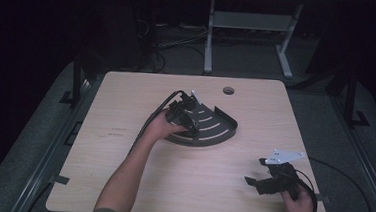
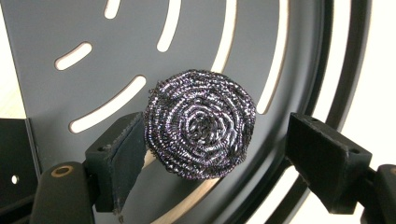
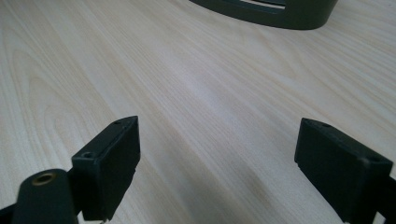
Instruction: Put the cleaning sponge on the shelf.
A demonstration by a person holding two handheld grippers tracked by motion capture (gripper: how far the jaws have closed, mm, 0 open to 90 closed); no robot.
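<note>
steel scourer point(image 2: 200, 123): on slotted corner shelf point(image 1: 225, 119), mid-table toward far edge | left gripper point(image 2: 212, 156): jaws apart astride it, one pad touching | right gripper point(image 3: 231, 165): jaws apart, empty, near right corner | handling: likely light, springy, snag-prone; pinch across its middle

A light wooden table point(image 1: 120, 181) is carrying a dark, slotted, fan-shaped tray point(image 1: 222, 131) near its middle; a steel-wool scourer point(image 2: 200, 123) is sitting on that tray's slotted floor.
</note>
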